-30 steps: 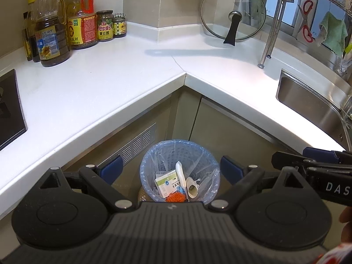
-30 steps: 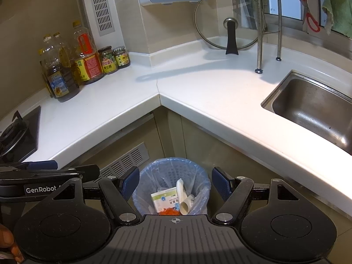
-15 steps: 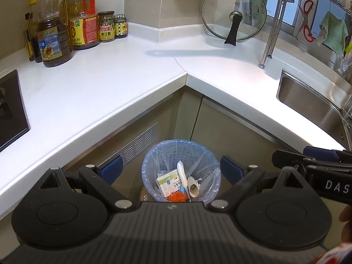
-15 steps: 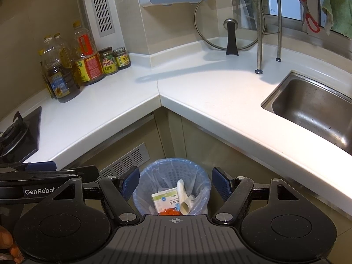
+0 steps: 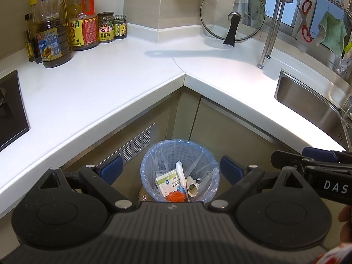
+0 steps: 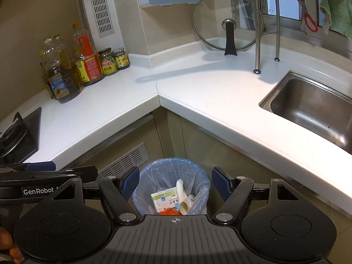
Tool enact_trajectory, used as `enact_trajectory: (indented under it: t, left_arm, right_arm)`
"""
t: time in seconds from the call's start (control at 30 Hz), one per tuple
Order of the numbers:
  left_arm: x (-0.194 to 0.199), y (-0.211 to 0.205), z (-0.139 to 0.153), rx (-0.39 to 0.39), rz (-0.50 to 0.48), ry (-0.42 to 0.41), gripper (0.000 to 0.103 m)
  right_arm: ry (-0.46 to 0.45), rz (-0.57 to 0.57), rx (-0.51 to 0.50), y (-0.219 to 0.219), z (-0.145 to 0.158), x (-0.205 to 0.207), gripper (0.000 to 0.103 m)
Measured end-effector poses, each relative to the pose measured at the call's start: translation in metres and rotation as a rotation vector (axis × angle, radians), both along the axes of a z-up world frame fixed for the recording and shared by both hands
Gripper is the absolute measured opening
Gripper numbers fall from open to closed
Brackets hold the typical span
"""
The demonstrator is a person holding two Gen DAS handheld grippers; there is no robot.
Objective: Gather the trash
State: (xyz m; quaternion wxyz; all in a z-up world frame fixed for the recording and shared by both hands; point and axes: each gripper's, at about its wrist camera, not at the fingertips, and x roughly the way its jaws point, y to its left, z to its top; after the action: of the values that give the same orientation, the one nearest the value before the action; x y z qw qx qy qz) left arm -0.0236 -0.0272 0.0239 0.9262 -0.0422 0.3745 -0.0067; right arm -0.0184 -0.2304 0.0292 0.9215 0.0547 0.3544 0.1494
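Note:
A small bin (image 5: 180,154) (image 6: 171,169) lined with a blue plastic bag stands on the floor in the inner corner of the counter. Inside lie a white and green box (image 5: 168,181) (image 6: 164,200), a white plastic piece (image 5: 180,171), a paper roll (image 5: 191,187) and something orange (image 5: 175,196). My left gripper (image 5: 171,168) hangs open above the bin with nothing between its blue pads. Beside it, my right gripper (image 6: 175,183) is also open and empty over the bin. Each gripper shows at the edge of the other's view.
The white L-shaped counter (image 5: 99,83) carries oil bottles (image 5: 54,35) and jars (image 5: 106,27) at the back left and a glass lid (image 5: 232,17) leaning at the back. A steel sink (image 6: 312,107) lies to the right, a hob (image 6: 19,132) to the left.

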Motion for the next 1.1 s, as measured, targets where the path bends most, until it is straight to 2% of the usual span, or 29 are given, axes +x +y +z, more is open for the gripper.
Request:
enact_trajectory:
  t: [1.1]
  left_arm:
    - [-0.0014,-0.0007,0.002,0.003,-0.004,-0.004,0.094]
  right_arm:
    - [0.0,-0.006,0.002,-0.0034,0.0,-0.003,0.073]
